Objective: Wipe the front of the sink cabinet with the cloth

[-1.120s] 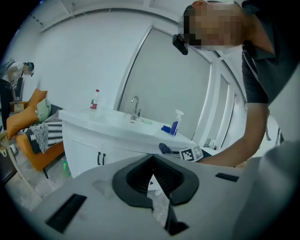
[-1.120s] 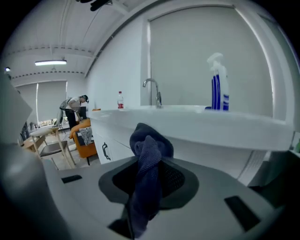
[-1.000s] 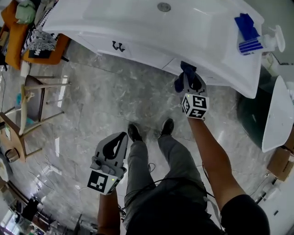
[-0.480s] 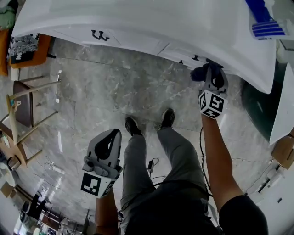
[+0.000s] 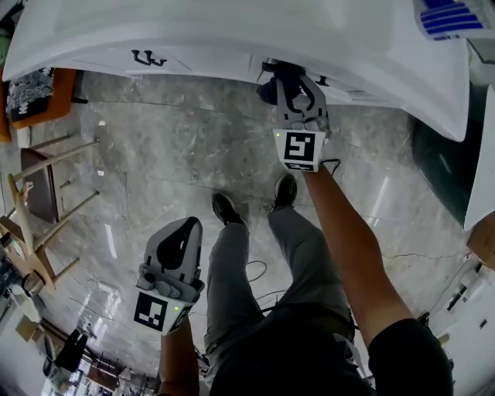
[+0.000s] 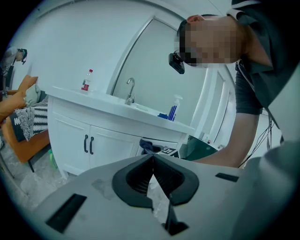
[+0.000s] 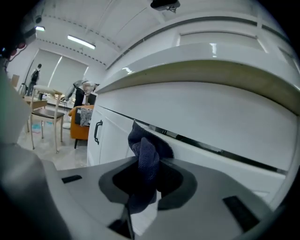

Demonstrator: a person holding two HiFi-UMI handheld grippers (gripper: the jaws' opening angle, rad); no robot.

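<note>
The white sink cabinet runs across the top of the head view, with black door handles. My right gripper is shut on a dark blue cloth, which presses against the cabinet front just below the countertop overhang. In the left gripper view the same cloth shows at the cabinet front. My left gripper hangs low over the marble floor beside the person's left leg, jaws shut, holding nothing.
A blue-striped pump bottle and a faucet stand on the countertop. Wooden chairs and an orange seat sit to the left. The person's shoes rest on the grey marble floor. A white tub edge is at right.
My right gripper has carried the cloth leftward along the cabinet front, from the right end toward the middle. The left gripper has barely moved.
</note>
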